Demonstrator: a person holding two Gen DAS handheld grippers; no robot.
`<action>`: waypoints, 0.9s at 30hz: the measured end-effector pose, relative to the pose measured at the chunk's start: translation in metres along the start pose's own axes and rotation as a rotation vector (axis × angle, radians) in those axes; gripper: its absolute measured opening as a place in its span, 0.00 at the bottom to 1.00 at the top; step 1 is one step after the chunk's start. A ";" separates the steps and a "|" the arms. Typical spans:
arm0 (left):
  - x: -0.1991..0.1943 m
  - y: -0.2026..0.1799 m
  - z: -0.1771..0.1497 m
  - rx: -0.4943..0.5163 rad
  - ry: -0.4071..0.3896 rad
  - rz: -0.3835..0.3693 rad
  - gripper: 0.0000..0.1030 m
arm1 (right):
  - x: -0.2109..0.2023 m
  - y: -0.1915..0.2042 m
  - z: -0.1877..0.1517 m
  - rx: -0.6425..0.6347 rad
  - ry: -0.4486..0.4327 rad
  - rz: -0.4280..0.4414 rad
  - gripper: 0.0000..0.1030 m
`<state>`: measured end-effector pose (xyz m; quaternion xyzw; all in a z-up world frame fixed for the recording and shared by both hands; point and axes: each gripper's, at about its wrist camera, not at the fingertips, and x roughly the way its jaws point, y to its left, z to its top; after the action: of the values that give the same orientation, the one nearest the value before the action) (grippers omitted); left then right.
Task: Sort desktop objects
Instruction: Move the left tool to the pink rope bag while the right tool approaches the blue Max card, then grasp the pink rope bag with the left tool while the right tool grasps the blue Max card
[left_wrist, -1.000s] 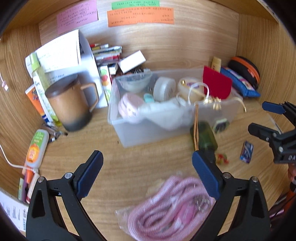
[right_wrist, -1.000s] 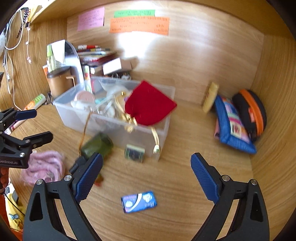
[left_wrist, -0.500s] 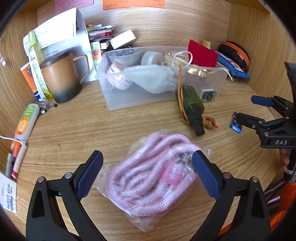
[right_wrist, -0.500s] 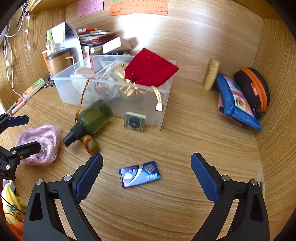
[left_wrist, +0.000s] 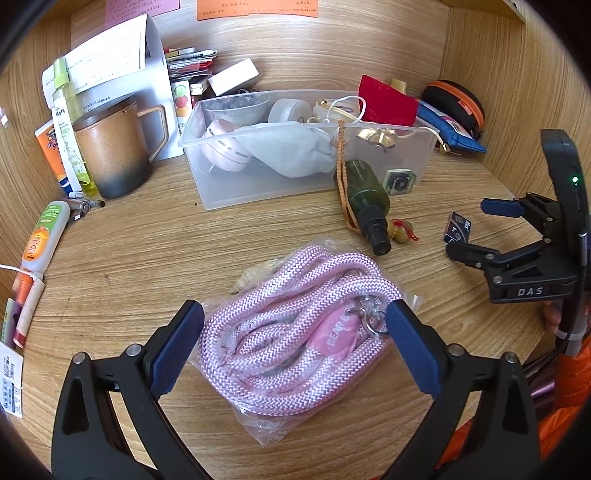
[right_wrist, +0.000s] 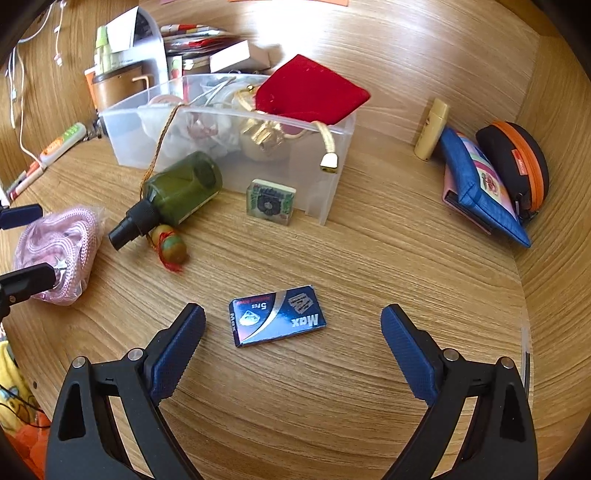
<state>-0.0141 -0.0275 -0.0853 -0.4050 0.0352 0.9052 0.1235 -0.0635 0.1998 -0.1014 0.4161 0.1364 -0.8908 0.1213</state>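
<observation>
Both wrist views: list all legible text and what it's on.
"Max", "5 Pcs": small blue box.
"BEAR B…", cut off: pink tag on the bagged pink rope.
"DAS": right gripper body.
Unreadable, too small or blurred: wall notes, tubes, white folded sheet.

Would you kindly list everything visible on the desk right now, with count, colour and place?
Rope bundle: 1, pink, bagged, between left fingers.
Small box: 1, blue, before right gripper.
Spray bottle: 1, green, lying by bin.
Storage bin: 1, clear, centre, full.
Pouch: 1, red, on bin.
Mug: 1, brown, left.
Zip case: 1, black-orange, right.
Left gripper: open.
Right gripper: open.
</observation>
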 end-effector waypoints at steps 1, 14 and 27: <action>-0.001 0.000 0.000 -0.003 0.002 -0.007 0.97 | 0.001 0.001 0.000 -0.009 0.004 -0.003 0.92; 0.000 -0.009 -0.009 0.049 0.014 -0.006 1.00 | 0.002 -0.001 0.001 -0.008 0.003 0.035 0.92; 0.013 -0.020 -0.014 0.082 -0.028 0.119 1.00 | 0.001 0.003 0.001 -0.027 -0.010 0.062 0.84</action>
<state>-0.0071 -0.0075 -0.1036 -0.3840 0.0944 0.9144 0.0865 -0.0635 0.1967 -0.1019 0.4140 0.1350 -0.8868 0.1550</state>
